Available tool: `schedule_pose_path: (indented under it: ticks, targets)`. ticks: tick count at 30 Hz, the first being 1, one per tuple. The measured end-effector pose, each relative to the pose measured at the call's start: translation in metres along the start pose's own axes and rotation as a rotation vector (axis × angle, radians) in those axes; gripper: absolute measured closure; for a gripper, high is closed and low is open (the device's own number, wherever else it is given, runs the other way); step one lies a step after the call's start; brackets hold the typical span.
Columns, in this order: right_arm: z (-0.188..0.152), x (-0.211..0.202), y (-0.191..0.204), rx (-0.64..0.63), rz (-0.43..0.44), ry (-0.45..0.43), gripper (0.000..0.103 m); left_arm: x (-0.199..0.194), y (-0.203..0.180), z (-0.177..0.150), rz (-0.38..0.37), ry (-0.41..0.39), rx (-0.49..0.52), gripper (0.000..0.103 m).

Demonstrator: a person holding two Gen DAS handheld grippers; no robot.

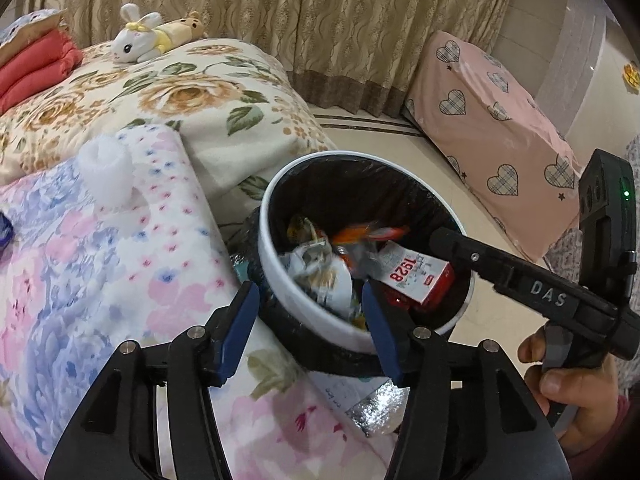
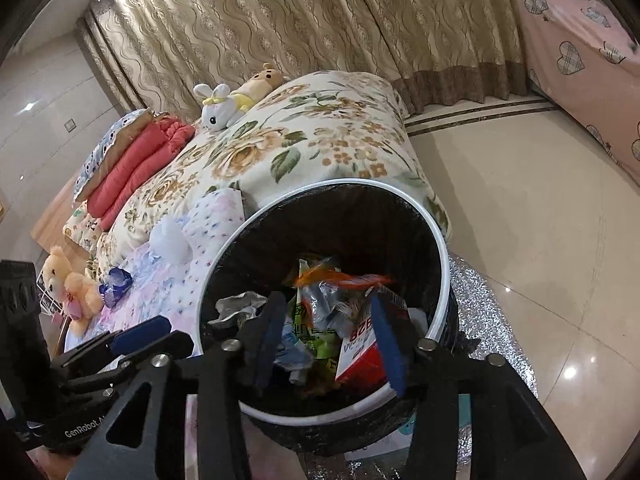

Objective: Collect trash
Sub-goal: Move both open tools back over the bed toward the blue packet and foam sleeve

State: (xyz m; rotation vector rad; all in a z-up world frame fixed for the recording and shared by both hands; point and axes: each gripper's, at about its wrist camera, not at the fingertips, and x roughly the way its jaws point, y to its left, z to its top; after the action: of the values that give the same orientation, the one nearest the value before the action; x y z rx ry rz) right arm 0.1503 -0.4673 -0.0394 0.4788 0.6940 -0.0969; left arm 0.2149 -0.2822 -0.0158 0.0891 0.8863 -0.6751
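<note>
My right claw (image 2: 328, 344) hung spread and empty right over the mouth of the trash bin (image 2: 434, 232), its blue pads framing the wrappers and the red-and-white carton (image 2: 360, 356) heaped inside. My left claw (image 1: 310, 332) was spread and empty too, poised at the bin's near rim where it met the bed (image 1: 224, 120).

What was left to collect lay to the left of both claws, on the pastel floral blanket (image 1: 60, 280): a white crumpled wad (image 1: 106, 174) and, farther out, a blue crumpled wrapper (image 2: 116, 282). Neither had a clear long axis. I judged the left claw the nearer one, so the next reach looked like its job.

Only the right view showed the blue wrapper whole, plus a teddy bear (image 2: 66, 284) past the bed edge; the left view caught just a sliver of the wrapper at its margin. The left view alone showed the hand (image 1: 576, 380) gripping the right tool's handle.
</note>
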Motion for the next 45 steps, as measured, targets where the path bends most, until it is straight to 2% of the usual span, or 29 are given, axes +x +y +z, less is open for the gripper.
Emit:
schedule_pose_path:
  ticks: [5, 8, 17, 27, 45]
  targets:
    - [-0.007, -0.006, 0.007, 0.001, 0.001, -0.016, 0.034, -0.011, 0.02, -0.015, 0.005, -0.001, -0.062, 0.046]
    - [-0.013, -0.008, 0.017, -0.012, 0.01, -0.02, 0.028, -0.019, 0.034, -0.024, 0.016, -0.007, -0.096, 0.044]
    - [-0.029, -0.009, 0.054, -0.059, 0.052, -0.025, 0.018, -0.041, 0.077, -0.054, 0.047, -0.021, -0.197, 0.043]
    - [-0.046, -0.002, 0.104, -0.139, 0.096, -0.016, 0.013, -0.067, 0.12, -0.077, 0.086, -0.048, -0.284, 0.04]
    - [-0.066, 0.032, 0.177, -0.246, 0.164, 0.072, 0.011, -0.096, 0.189, -0.107, 0.172, -0.073, -0.411, 0.037]
